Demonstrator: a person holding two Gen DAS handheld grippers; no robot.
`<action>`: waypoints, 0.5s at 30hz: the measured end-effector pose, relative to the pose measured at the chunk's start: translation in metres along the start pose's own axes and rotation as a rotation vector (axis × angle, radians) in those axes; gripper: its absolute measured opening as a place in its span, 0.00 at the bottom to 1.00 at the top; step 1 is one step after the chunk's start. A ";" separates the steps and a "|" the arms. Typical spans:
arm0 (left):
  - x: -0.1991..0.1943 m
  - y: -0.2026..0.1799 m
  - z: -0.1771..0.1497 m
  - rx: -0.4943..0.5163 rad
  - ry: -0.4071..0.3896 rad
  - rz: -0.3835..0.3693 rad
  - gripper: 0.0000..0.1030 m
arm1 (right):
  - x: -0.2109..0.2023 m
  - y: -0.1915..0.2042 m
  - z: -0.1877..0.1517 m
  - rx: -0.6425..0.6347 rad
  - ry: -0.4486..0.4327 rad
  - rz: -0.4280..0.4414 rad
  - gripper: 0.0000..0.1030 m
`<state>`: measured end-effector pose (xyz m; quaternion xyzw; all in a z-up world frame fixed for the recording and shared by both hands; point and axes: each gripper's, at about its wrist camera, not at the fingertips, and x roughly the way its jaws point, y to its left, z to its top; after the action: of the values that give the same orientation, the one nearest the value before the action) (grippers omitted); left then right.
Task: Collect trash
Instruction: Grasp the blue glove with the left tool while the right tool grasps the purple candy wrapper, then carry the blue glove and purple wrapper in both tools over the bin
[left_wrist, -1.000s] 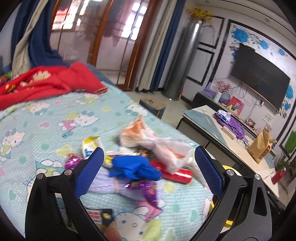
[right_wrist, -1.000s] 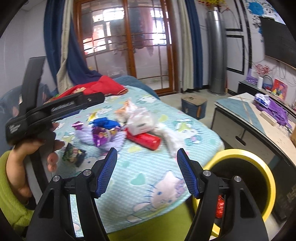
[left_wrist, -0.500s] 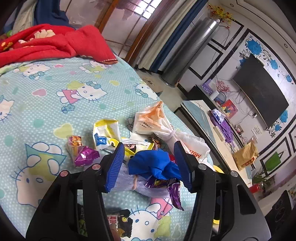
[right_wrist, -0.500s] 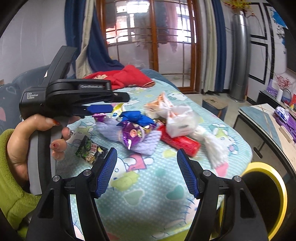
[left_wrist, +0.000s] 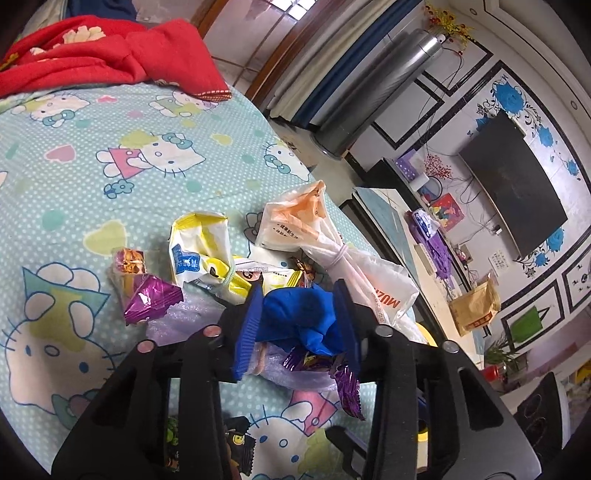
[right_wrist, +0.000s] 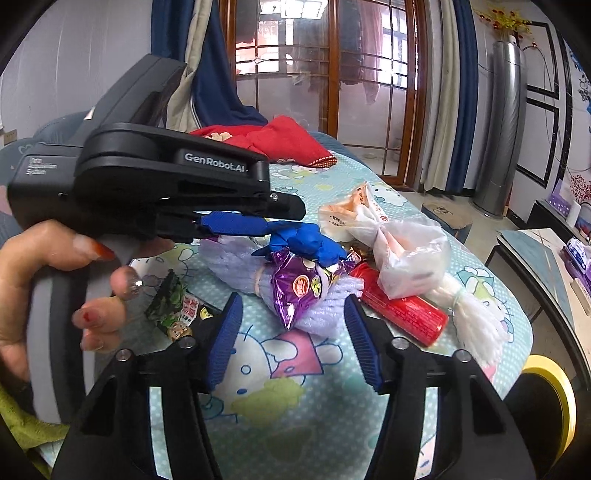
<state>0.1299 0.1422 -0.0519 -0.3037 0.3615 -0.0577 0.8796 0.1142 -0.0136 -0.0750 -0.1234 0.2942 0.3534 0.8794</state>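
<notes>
Lying heaped — tied plastic bag (left_wrist: 373, 280) — wrappers (left_wrist: 151, 299)

Left wrist view: close, steeply down. Right: lower, bed-level. Shared: blue wad (left_wrist: 301, 317).

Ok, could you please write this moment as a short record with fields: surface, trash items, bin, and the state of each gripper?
surface: bed sheet with cartoon cat print
left gripper: jaws shut on the blue crumpled piece, on top of the pile
right gripper: jaws open, holding nothing, facing the pile
trash items: purple snack wrapper, red tube packet, tied white plastic bag, yellow-white packet, dark snack packet
bin: yellow-rimmed bin beside the bed, lower right in the right wrist view
</notes>
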 end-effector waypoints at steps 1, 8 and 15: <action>0.001 0.001 0.000 -0.003 0.005 -0.003 0.25 | 0.002 0.000 0.001 -0.002 0.003 0.002 0.45; 0.003 0.002 -0.004 -0.007 0.018 -0.011 0.09 | 0.005 0.001 -0.002 0.003 0.014 0.011 0.22; -0.003 -0.005 -0.007 0.018 -0.006 -0.036 0.02 | -0.006 -0.003 -0.004 0.029 -0.018 0.001 0.20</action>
<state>0.1238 0.1361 -0.0512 -0.3025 0.3529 -0.0761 0.8821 0.1105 -0.0211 -0.0747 -0.1071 0.2914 0.3508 0.8835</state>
